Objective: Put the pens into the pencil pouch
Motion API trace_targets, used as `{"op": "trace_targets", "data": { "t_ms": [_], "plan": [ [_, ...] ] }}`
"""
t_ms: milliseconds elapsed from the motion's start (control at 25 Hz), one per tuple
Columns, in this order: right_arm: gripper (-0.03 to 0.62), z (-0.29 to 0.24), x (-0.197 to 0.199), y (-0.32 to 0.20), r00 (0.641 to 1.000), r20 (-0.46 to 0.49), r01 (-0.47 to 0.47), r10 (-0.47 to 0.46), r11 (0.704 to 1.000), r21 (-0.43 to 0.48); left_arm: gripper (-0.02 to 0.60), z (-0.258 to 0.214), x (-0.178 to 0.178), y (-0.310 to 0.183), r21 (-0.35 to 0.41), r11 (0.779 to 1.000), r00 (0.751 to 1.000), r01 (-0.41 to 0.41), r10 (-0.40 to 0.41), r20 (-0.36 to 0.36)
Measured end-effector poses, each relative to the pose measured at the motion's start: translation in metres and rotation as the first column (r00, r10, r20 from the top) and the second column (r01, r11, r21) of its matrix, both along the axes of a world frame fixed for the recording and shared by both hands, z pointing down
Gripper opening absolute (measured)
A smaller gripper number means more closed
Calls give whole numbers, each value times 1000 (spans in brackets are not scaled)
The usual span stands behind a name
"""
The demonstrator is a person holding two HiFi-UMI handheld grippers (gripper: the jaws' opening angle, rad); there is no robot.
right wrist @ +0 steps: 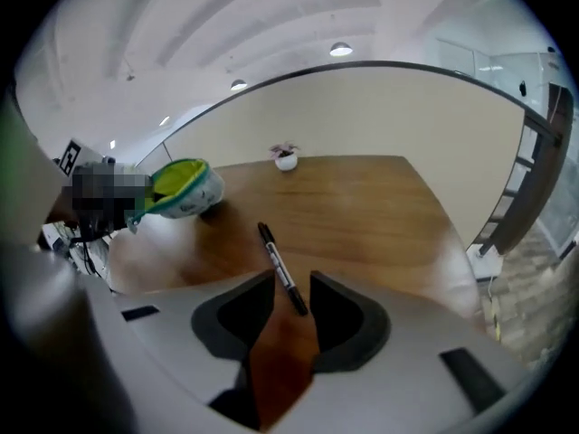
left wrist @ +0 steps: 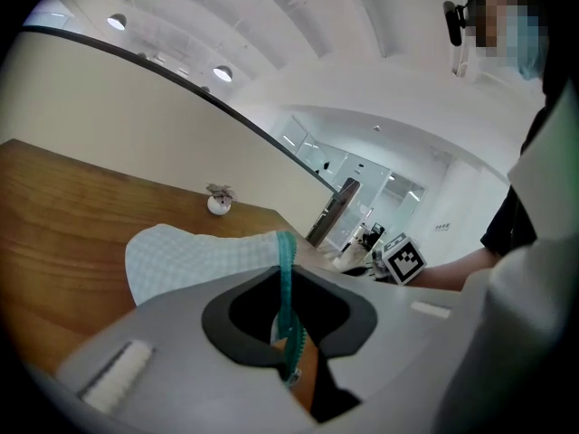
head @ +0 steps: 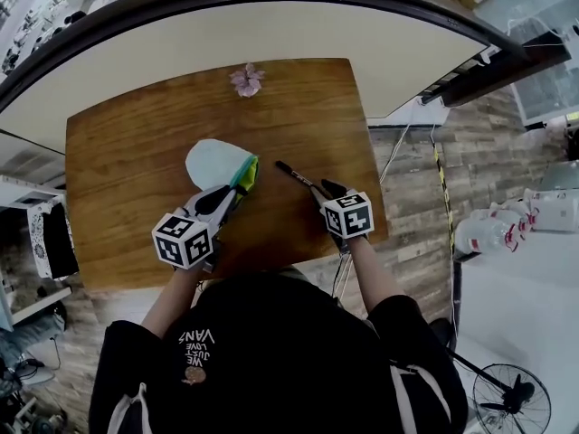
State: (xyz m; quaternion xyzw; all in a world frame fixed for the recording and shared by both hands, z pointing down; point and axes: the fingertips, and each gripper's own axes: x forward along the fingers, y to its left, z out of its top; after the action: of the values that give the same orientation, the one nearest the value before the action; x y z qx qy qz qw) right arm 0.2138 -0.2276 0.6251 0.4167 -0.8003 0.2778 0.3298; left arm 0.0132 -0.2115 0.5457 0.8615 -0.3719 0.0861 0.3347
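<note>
Near the table's (head: 136,152) front edge, the left gripper (left wrist: 288,337) has its fingers (left wrist: 222,328) closed on the teal zipper edge of the pouch (head: 215,163), and the zipper band runs straight up between them. To its right, also close to the front edge, the right gripper (right wrist: 291,283) tilts down toward the wood with its fingers (right wrist: 244,306) apart. The near end of a black pen (head: 294,174) sits in the gap between them, and the pads do not press on it. The pen lies on the table and slants away toward the far left, its other end pointing at the pouch but stopping short of it. The pouch, pale and checked with a yellow-green lining showing at its mouth, rests around the middle of the table, mouth turned toward the front edge. By the middle of the far edge stands a small potted flower (head: 246,80).
</note>
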Motion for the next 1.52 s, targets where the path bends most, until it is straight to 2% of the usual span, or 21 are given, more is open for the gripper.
{"op": "trace_targets", "data": {
  "t_ms": [320,480,640,760,1080,1360,1520],
  "plan": [
    [95,21,-6,0,992,-36,122,-123,992,-7,46,7,0,3,-19,998,998,59,-59,15],
    [95,27,-10,0,983,-92,157,-156,988,1,46,7,-2,5,-21,998,998,62,-62,16],
    [55,29,-5,-1,986,-119,118,-115,993,18,46,6,-7,7,-25,998,999,52,-52,14],
    [48,25,-5,3,992,-113,67,-64,997,23,46,5,-9,8,-24,999,999,34,-34,15],
    [46,-12,-20,27,997,-6,-78,78,994,73,46,4,-10,10,-13,999,999,-34,34,8],
    [46,-50,-52,60,986,92,-150,140,982,118,46,3,-8,16,-4,995,995,-97,97,1],
    [46,-64,-73,82,983,121,-155,140,980,127,46,4,-11,22,-3,991,991,-134,134,16]
  ]
}}
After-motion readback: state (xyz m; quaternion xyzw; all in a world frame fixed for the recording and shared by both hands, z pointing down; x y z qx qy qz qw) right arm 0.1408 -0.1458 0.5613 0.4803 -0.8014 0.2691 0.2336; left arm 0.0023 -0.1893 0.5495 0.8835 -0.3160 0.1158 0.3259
